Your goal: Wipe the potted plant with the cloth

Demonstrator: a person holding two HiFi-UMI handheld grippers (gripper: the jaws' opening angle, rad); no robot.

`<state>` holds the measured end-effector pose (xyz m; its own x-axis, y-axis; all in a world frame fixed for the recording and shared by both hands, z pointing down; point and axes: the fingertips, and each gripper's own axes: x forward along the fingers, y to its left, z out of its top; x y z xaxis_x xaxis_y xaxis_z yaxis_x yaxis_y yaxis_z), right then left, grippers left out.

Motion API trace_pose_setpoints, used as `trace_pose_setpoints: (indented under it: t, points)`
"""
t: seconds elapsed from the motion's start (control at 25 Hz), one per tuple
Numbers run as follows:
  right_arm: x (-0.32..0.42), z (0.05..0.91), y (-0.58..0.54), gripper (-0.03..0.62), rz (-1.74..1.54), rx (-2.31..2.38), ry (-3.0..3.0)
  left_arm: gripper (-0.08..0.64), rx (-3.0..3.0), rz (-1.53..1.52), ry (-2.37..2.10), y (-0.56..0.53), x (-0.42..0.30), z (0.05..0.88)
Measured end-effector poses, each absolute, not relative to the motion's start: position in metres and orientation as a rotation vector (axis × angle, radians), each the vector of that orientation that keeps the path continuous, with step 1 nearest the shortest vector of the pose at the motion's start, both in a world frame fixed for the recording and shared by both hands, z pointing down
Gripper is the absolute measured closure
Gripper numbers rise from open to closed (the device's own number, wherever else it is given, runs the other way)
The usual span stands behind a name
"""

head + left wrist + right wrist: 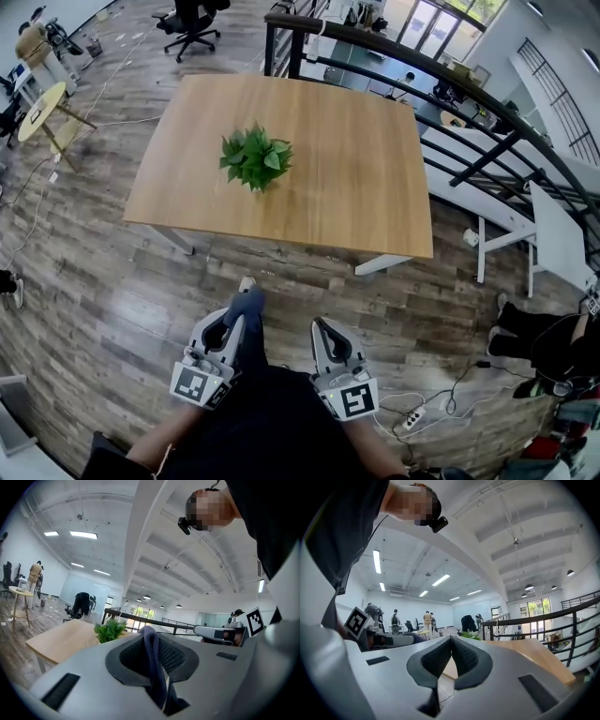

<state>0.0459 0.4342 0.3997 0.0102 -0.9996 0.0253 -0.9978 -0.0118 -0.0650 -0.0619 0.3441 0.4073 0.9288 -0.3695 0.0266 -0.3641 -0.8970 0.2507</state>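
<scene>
Wooden table [347, 178] with a potted plant [256, 157] on a plank floor [103, 291], railing [450, 82] behind.
Left gripper [240, 313] pinches a cloth [153, 658], perhaps blue; right gripper [322, 328] is closed, empty.

Premises present as an open-plan office: swivel office chair [192, 23], light wooden table [356, 187], round side table [39, 105], black railing [450, 84], ceiling strip lights [83, 535], and power strip [411, 420] with cables on wood-plank floor [94, 309].
</scene>
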Motion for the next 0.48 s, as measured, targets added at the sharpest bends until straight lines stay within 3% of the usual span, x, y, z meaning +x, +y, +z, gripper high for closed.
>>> trace_pose_setpoints:
  t: [0.48]
  points:
    - [0.083,0.354,0.239,0.575,0.124,-1.994,2.363,0.489,2.926,0.101,-0.631,0.143,-0.034,0.435]
